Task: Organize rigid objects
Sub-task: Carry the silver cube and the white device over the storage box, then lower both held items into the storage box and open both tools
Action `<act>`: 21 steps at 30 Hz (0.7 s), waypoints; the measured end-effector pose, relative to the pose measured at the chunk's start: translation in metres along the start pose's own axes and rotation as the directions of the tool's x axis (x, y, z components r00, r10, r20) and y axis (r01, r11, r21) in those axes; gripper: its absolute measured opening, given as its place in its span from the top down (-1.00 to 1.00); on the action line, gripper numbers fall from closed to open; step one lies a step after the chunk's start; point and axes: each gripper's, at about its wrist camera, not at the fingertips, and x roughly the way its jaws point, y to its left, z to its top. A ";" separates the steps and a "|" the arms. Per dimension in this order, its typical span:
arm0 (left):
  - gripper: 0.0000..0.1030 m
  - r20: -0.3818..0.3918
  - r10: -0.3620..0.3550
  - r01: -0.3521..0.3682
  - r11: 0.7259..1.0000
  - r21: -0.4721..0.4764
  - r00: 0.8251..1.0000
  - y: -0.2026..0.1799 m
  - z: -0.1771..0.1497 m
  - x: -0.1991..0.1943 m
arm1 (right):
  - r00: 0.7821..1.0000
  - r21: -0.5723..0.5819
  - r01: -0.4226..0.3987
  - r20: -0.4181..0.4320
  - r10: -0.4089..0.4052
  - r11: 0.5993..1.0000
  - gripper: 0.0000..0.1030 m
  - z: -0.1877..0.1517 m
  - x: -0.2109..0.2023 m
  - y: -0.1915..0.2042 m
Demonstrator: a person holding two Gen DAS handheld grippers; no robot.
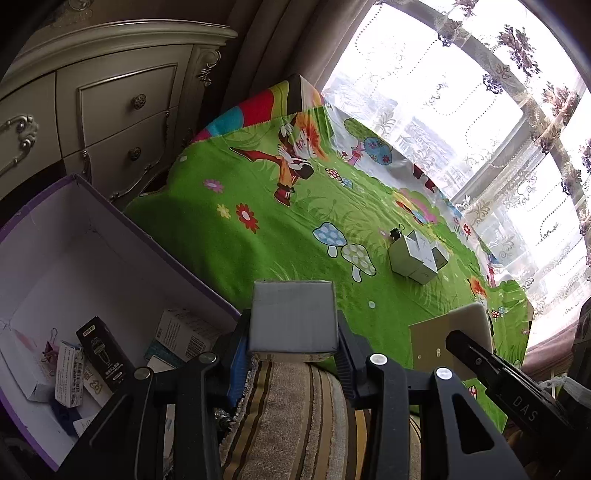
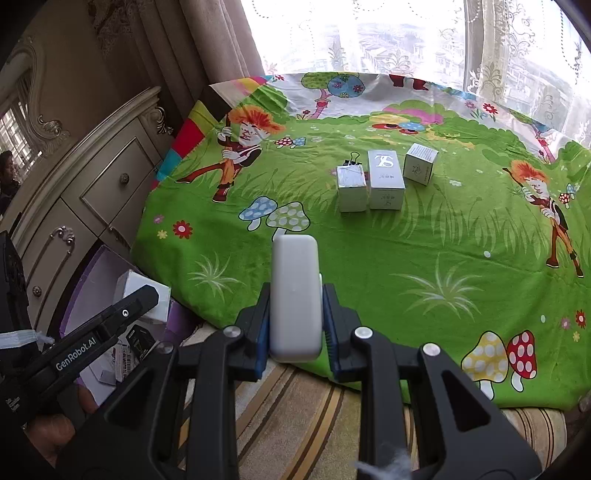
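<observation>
My left gripper (image 1: 293, 343) is shut on a small white box (image 1: 293, 317), held near the right rim of a purple storage box (image 1: 147, 236) that holds several small cartons. My right gripper (image 2: 295, 328) is shut on a white rounded case (image 2: 295, 295), above the near edge of the green cartoon cloth (image 2: 369, 251). That case also shows in the left wrist view (image 1: 450, 336). On the cloth stand three white boxes: a short one (image 2: 351, 188), a tall one (image 2: 386, 179) and a cube (image 2: 420, 163), with a black binder clip (image 2: 350, 160) behind them. They show as a cluster in the left wrist view (image 1: 417, 254).
A cream carved dresser (image 1: 110, 110) stands to the left behind the purple box. A curtained window (image 2: 369, 33) runs behind the cloth-covered surface. A striped beige cushion (image 1: 295, 424) lies under the grippers. The left gripper (image 2: 140, 299) holds its white box (image 2: 147, 302) in the right wrist view.
</observation>
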 end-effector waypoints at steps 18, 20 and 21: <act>0.19 0.046 0.171 -0.159 0.967 -0.197 0.984 0.119 0.012 -0.028 | 0.981 -0.243 -0.182 -0.115 0.158 0.953 0.43 -0.025 0.020 0.127; 0.19 0.047 0.183 -0.170 0.963 -0.210 0.982 0.126 0.011 -0.030 | 0.975 -0.271 -0.204 -0.137 0.173 0.941 0.43 -0.031 0.024 0.141; 0.19 0.047 0.189 -0.174 0.961 -0.216 0.981 0.130 0.011 -0.030 | 0.973 -0.284 -0.215 -0.148 0.179 0.934 0.44 -0.034 0.027 0.149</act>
